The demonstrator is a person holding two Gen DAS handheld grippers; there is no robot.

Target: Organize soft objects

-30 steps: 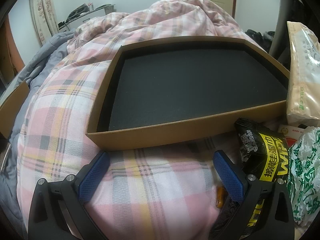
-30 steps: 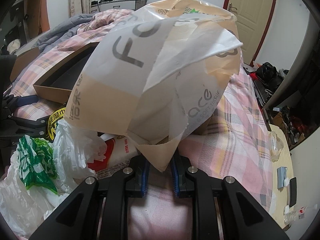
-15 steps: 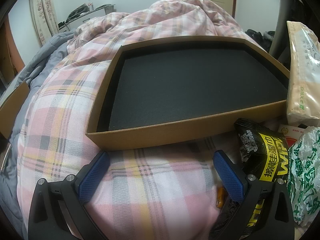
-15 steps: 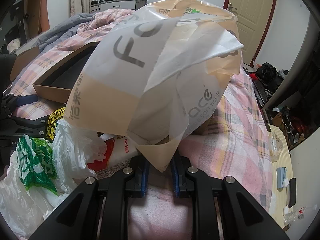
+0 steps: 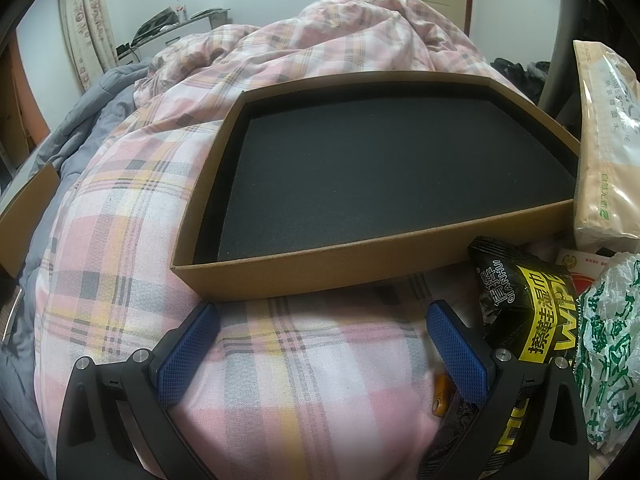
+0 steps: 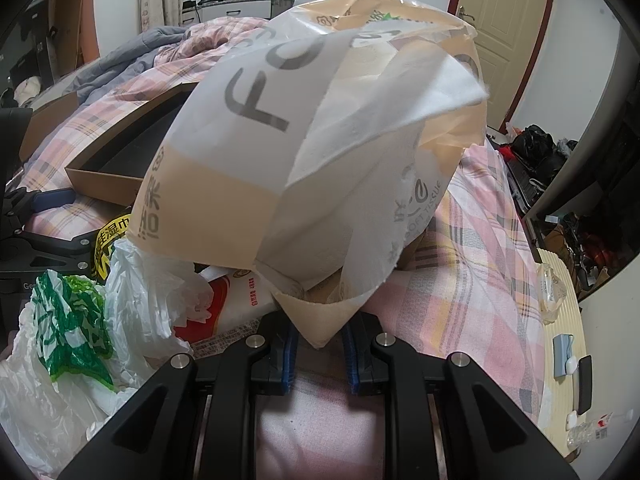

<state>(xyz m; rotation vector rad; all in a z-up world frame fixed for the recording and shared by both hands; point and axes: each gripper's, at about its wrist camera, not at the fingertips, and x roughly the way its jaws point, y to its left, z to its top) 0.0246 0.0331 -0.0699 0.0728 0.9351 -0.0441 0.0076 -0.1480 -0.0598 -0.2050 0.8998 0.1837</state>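
Pink plaid quilt [image 5: 168, 184] everywhere, soft and lumpy, filling the left and lower part of the left wrist view and the right half of the right wrist view. Lying on it at centre in the left wrist view: shallow brown cardboard tray [image 5: 360, 260], straight-walled, lined with flat black foam, nothing inside. Crowded just beside the tray's lower right corner: black-and-yellow wet-wipe pack [image 5: 528, 312], crinkled and glossy; right of that, thin white plastic bag with green print [image 5: 608, 352], crumpled; between and behind them, a red-and-white packet [image 5: 592, 264], mostly hidden. Standing tall at the right edge, against the tray's right end: beige tissue pack [image 5: 604, 152]. Left gripper [image 5: 320, 356] at the bottom of the frame, blue ribbed pads spread wide, only quilt between them. In the right wrist view, right gripper [image 6: 320, 340] at bottom centre, pinched tight on a folded corner flap of the tissue pack [image 6: 312, 120], whose bulk rises and blocks most of the centre, wrapper filmy, half translucent white, half tan, printed with large grey letters. Lower left of that view: white plastic bag [image 6: 68, 320] and red-and-white packet [image 6: 224, 300] tucked under the pack's edge. Grey blanket [image 5: 68, 136] bunched at the left edge of the left wrist view; cream door [image 6: 504, 20] at upper right.
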